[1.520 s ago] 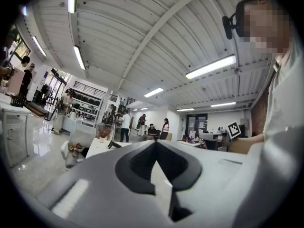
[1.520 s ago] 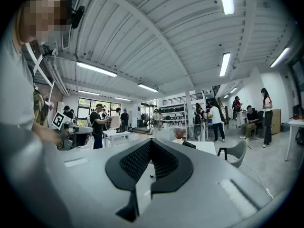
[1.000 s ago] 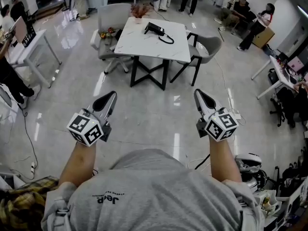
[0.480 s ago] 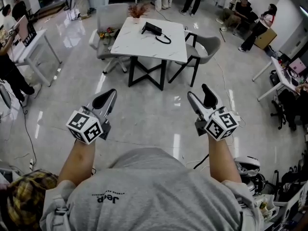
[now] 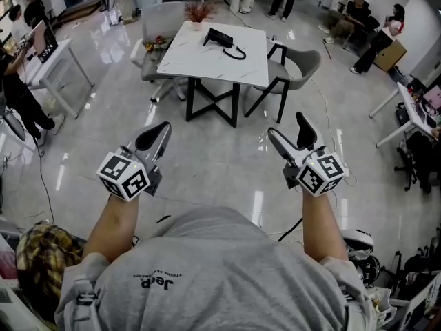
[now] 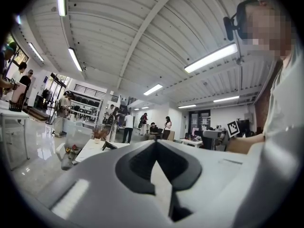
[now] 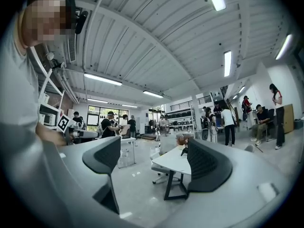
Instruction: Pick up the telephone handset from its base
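The black telephone [image 5: 219, 38] lies on a white table [image 5: 200, 61] across the floor, its coiled cord [image 5: 236, 52] trailing beside it. The handset rests on the base. Both grippers are held out in front of the person, well short of the table. My left gripper [image 5: 157, 134] is shut and empty; in its own view the left gripper [image 6: 156, 146] has its jaws meeting, with the telephone [image 6: 111, 145] small and far off. My right gripper [image 5: 290, 131] is open and empty. In the right gripper view, the right gripper [image 7: 153, 151] frames the table [image 7: 173, 164].
Grey chairs stand at the table's right [image 5: 298, 64] and left [image 5: 156, 21]. A dried plant [image 5: 196, 10] sits at the table's far corner. A desk [image 5: 60, 62] is at the left, and people stand along the back and right. Glossy floor lies between me and the table.
The right gripper has gone from shut to open. The left gripper stays shut. Both hands and the view have shifted slightly.
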